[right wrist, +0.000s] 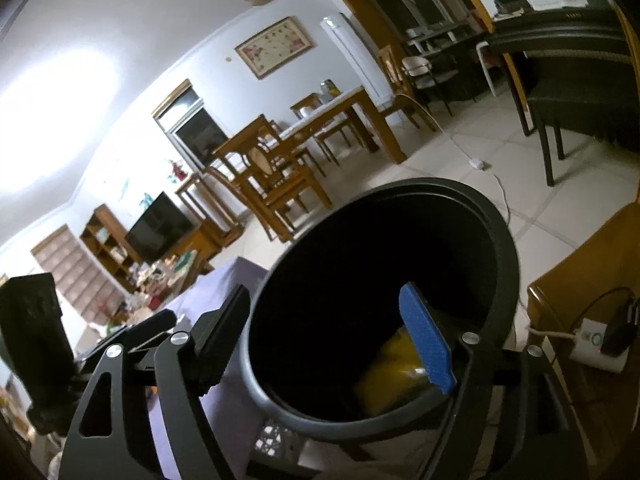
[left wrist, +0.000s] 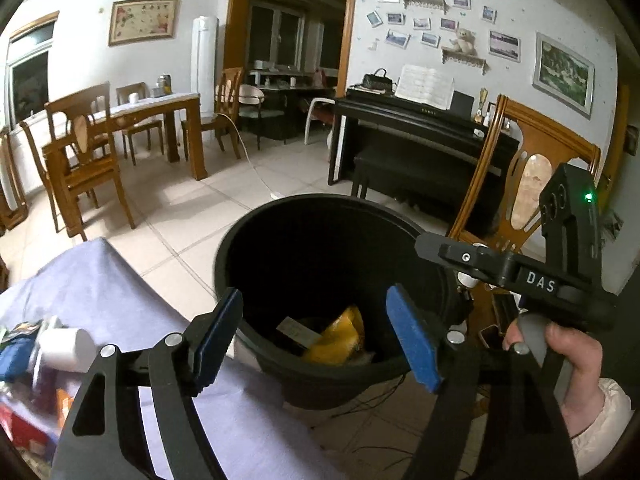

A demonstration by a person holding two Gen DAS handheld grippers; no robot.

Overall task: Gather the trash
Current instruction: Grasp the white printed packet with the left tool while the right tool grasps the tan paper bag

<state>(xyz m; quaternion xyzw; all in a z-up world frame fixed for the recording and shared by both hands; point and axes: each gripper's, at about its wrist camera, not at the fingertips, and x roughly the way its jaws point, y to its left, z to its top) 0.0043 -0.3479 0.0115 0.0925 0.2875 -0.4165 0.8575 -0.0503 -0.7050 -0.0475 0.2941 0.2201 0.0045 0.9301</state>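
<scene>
A black round trash bin [left wrist: 240, 248] stands just past the edge of a table with a lilac cloth [left wrist: 120, 288]. At its bottom lie a yellow wrapper [left wrist: 340, 336] and a white-labelled scrap [left wrist: 296, 330]. My left gripper [left wrist: 316, 338] is open over the bin's near rim, its blue pads empty. Over the same bin [right wrist: 500, 240], my right gripper [right wrist: 326, 342] is open too, nothing between its fingers, with the yellow wrapper [right wrist: 396, 372] below it. A white cylinder [left wrist: 64, 348] and blue packaging [left wrist: 16, 356] lie on the cloth at the left.
A person's hand [left wrist: 560, 352] holds a black handle at the right. Behind the bin stand a wooden chair [left wrist: 532, 184] and a black piano [left wrist: 420, 132]. A dining table with chairs [left wrist: 160, 112] is at the far left. A white power strip [right wrist: 596, 344] lies on a wooden surface.
</scene>
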